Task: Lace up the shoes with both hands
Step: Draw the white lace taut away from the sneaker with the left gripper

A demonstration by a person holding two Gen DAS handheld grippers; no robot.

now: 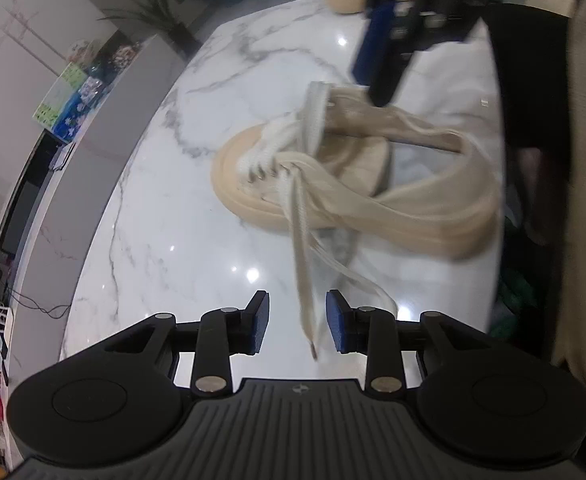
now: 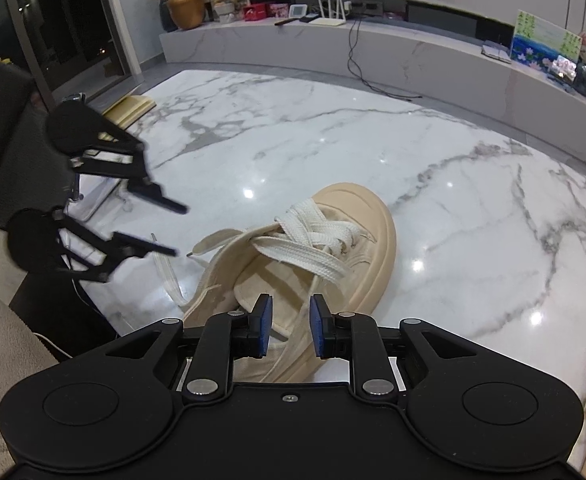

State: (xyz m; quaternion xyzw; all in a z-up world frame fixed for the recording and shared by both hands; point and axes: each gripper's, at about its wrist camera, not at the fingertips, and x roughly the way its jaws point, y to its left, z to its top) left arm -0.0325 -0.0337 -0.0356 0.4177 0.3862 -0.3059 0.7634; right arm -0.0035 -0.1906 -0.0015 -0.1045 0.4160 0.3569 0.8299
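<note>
We see the left tool (image 1: 297,322) from its own camera with its two blue-padded fingers (image 1: 261,322) standing well apart — the jaws are open, and nothing is pinched between the pads. In the right wrist view the same tool (image 2: 175,230) reaches in from the left edge, its dark fingers spread one above the other and blurred.

The right tool (image 2: 291,326) shows its blue pads (image 2: 267,326) closer together, yet a clear gap remains between them — we judge the jaws open. Seen from the left camera, the right tool (image 1: 377,80) comes down from the top of the picture, tilted, its fingers blurred.
</note>
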